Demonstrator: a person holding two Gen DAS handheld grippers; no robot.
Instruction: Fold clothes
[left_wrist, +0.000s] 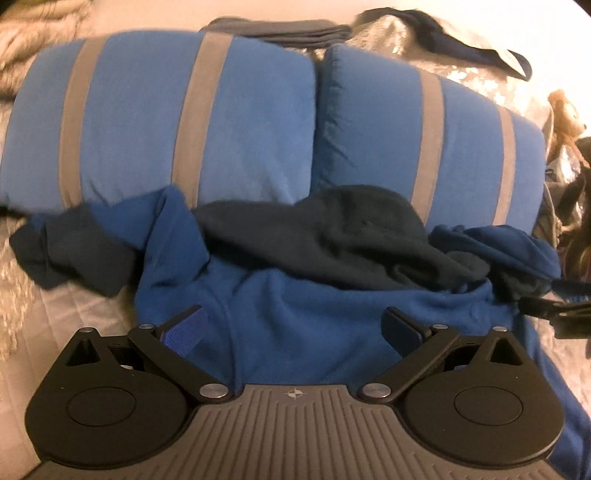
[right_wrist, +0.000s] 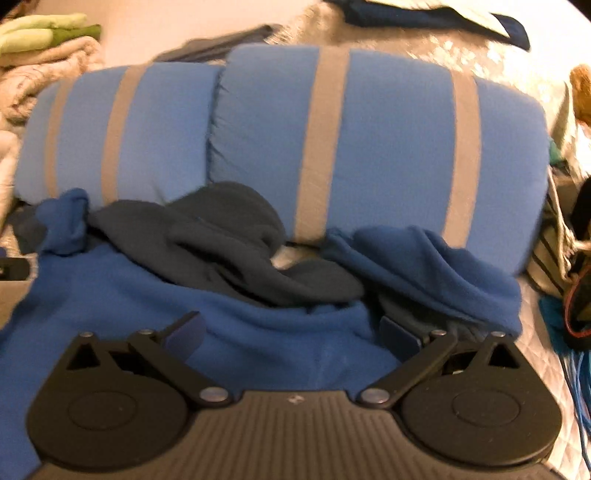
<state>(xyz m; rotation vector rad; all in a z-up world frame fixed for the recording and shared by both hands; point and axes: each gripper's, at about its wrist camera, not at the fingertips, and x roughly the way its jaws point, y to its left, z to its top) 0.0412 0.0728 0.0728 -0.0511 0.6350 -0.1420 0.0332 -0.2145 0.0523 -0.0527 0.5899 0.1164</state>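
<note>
Blue garment (left_wrist: 295, 332): soft matt fleece cloth with a napped surface; its dark navy hood (left_wrist: 332, 243) is of the same fuzzy cloth; striped pillows (left_wrist: 166, 122): smooth matt woven cloth, blue with grey bands; bed cover (left_wrist: 74, 314): quilted cloth with a slight sheen; left gripper (left_wrist: 291, 328) and right gripper (right_wrist: 291, 332): matt black plastic arms, ribbed grey plastic housing, polished metal pivot pins, blue textured pads on the jaws.

Warm, yellowish light over a bed (left_wrist: 55, 314) with a pale quilted cover; 2 blue pillows (left_wrist: 166, 122) with grey stripes sit side by side; folded green towels (right_wrist: 40, 33) far left.
</note>
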